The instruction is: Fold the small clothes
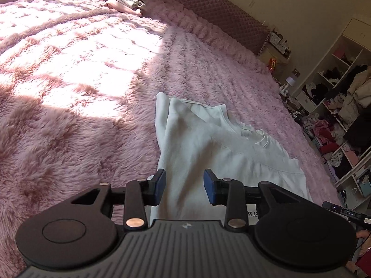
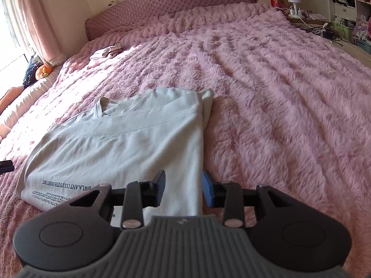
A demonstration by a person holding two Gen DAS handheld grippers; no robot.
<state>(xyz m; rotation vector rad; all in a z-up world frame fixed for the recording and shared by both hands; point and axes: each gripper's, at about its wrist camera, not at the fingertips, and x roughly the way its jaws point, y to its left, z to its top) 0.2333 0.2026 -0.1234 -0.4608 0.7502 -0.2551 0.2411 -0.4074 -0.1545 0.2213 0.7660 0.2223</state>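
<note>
One pink fluffy bed (image 2: 266, 88) carried a white T-shirt (image 2: 129, 143), partly folded, on its near side. Far left lay a small folded garment (image 2: 104, 53). Both left gripper (image 1: 184, 186) and right gripper (image 2: 184, 188) hovered over the shirt's near edge, fingers released, gripping nothing.

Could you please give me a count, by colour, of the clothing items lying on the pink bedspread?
White: 1, the T-shirt with black lettering, lying between both grippers.
Pink and white: 1, the small folded pile near the headboard; how many garments it holds cannot be told.
Total: 2 items on the bedspread.
</note>
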